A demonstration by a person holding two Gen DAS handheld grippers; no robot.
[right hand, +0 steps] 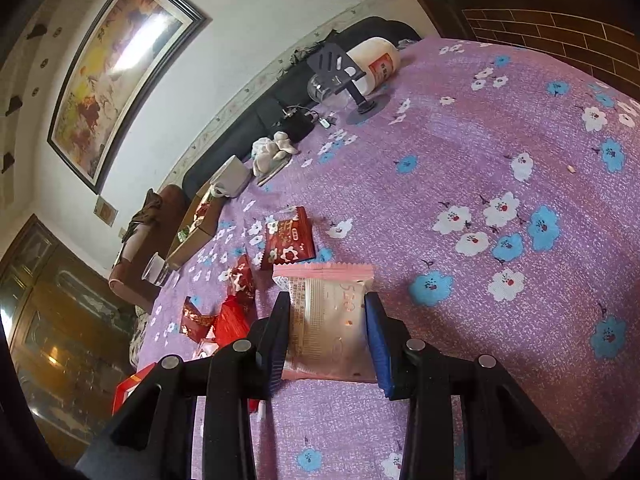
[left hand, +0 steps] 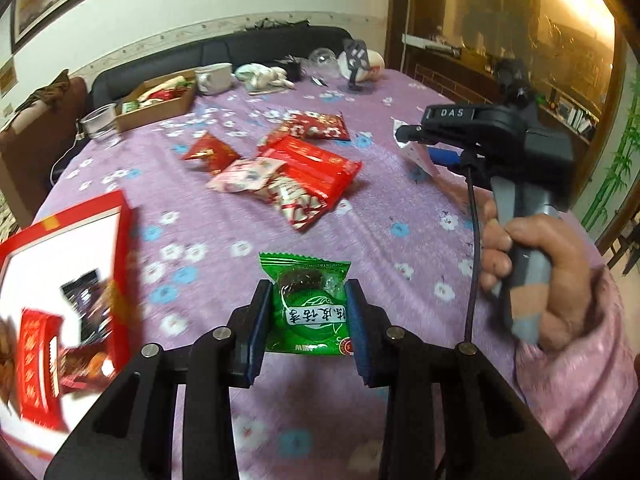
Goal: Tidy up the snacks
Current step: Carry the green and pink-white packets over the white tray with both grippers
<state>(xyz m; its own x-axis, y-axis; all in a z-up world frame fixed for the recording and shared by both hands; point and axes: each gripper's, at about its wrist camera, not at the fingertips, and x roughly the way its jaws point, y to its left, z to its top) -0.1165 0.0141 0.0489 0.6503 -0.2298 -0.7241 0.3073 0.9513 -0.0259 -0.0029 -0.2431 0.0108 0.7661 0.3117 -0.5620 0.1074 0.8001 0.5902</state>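
Note:
My left gripper (left hand: 307, 292) is shut on a green snack packet (left hand: 308, 304), held above the purple flowered tablecloth (left hand: 400, 208). A red box (left hand: 68, 280) with several snacks inside sits at the left. My right gripper (right hand: 327, 304) is shut on a pale pink snack packet (right hand: 328, 316), held above the cloth (right hand: 500, 152). The right gripper also shows in the left wrist view (left hand: 416, 148), held by a hand, its fingers mostly hidden. A pile of red and pink snack packets (left hand: 292, 172) lies mid-table, also in the right wrist view (right hand: 288, 240).
A cardboard box (left hand: 156, 104) of snacks, a glass (left hand: 98, 122), a white mug (left hand: 214, 76), a cloth bundle (left hand: 264, 76), a phone stand (left hand: 356, 64) and a white jar (right hand: 376, 62) stand along the far edge. A dark sofa (left hand: 240, 48) lies behind.

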